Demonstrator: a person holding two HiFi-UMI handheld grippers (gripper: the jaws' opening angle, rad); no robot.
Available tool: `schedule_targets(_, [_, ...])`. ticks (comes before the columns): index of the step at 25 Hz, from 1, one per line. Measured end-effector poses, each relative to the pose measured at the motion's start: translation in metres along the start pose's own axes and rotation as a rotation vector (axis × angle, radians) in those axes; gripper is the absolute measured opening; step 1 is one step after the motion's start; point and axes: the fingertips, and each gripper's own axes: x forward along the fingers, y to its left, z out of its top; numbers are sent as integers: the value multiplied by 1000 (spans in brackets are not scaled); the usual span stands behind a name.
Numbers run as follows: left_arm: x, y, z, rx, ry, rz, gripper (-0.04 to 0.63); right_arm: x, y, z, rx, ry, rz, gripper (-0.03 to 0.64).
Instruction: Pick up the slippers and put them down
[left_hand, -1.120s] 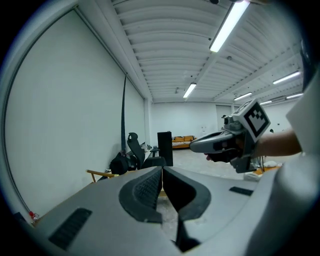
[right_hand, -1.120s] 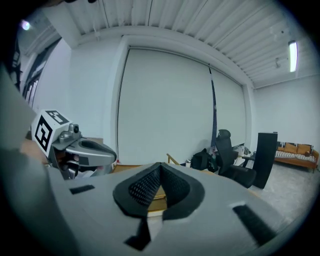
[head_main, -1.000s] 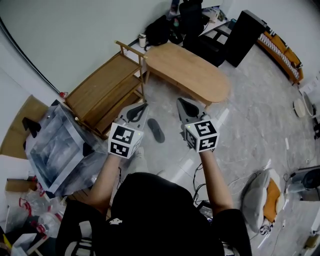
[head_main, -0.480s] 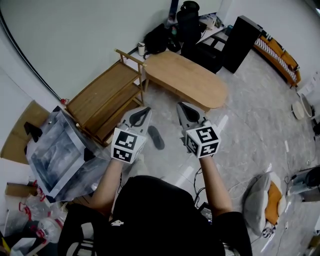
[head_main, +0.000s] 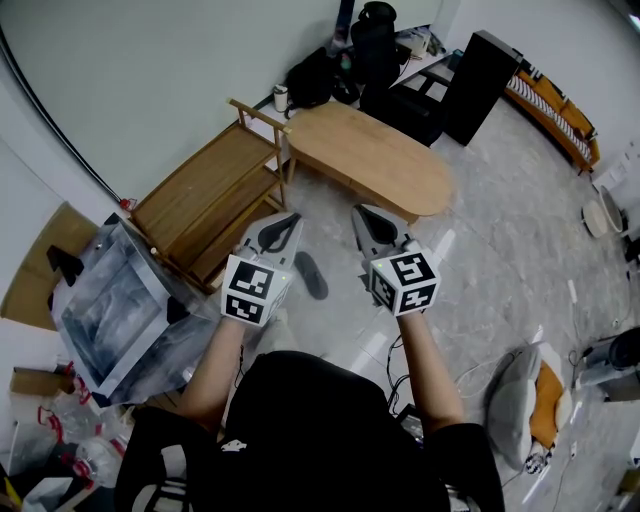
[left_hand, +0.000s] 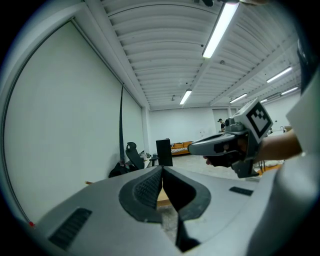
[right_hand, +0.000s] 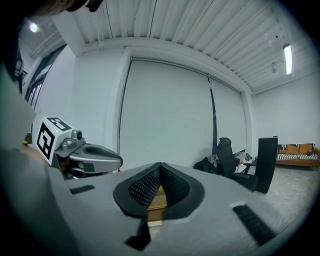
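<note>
One dark slipper (head_main: 311, 275) lies flat on the grey floor, seen in the head view between the two grippers and below them. My left gripper (head_main: 291, 217) is held out level above the floor, to the slipper's left. Its jaws are shut with nothing in them (left_hand: 162, 171). My right gripper (head_main: 357, 211) is held level to the slipper's right, also shut and empty (right_hand: 160, 167). Each gripper shows in the other's view: the right gripper (left_hand: 194, 148) and the left gripper (right_hand: 118, 161). Neither gripper touches the slipper.
An oval wooden table (head_main: 375, 155) stands just beyond the grippers, with a low wooden rack (head_main: 205, 195) to its left. A plastic-wrapped box (head_main: 110, 300) sits at the left. Black bags (head_main: 315, 68) and a black cabinet (head_main: 485, 70) line the far wall. Cables (head_main: 395, 380) lie near the person's feet.
Only the head camera has tilted a little. Both grippers stay shut where they were, and the slipper has not moved.
</note>
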Motion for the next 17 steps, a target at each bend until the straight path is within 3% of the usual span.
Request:
schedule_targets(7, [2,-4,0,-41,-4,-19,6,0,-3,-4,21,3,4,-2])
schedule_targets(17, [11,-6,-4,-13,19,-30,6,2,-2,-7,18,12,19,-2])
